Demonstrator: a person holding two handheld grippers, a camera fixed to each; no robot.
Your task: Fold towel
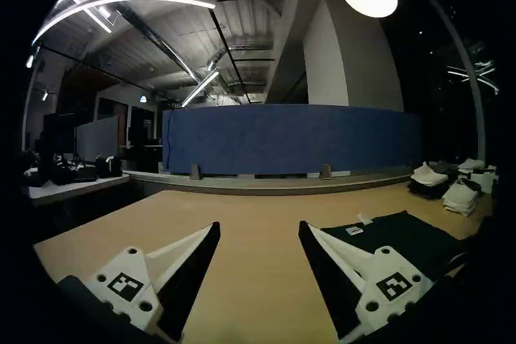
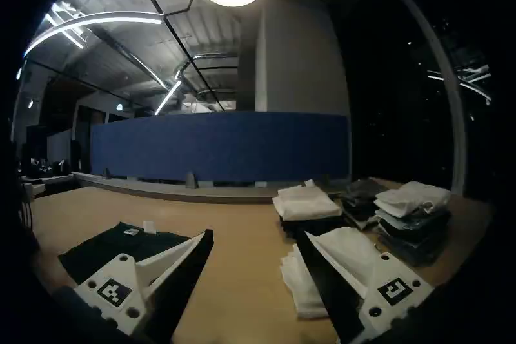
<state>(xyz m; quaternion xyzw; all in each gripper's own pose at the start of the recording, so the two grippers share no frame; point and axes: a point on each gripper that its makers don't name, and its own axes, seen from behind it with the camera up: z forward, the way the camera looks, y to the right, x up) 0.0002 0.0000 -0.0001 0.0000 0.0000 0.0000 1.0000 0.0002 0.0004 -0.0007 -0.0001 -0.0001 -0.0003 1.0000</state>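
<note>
1. Dark towel (image 1: pixel 413 231) lies flat on the wooden table (image 1: pixel 258 205), lower right in the left gripper view.
2. Left gripper (image 1: pixel 258 228) and right gripper (image 2: pixel 255 235) both gape wide, holding nothing.
3. It looks light and limp, likely to sag; pinch two corners of one edge.

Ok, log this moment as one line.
left gripper: open, empty | right gripper: open, empty | dark towel: flat on table, untouched | folded stacks: beyond right gripper | fold: not started
</note>
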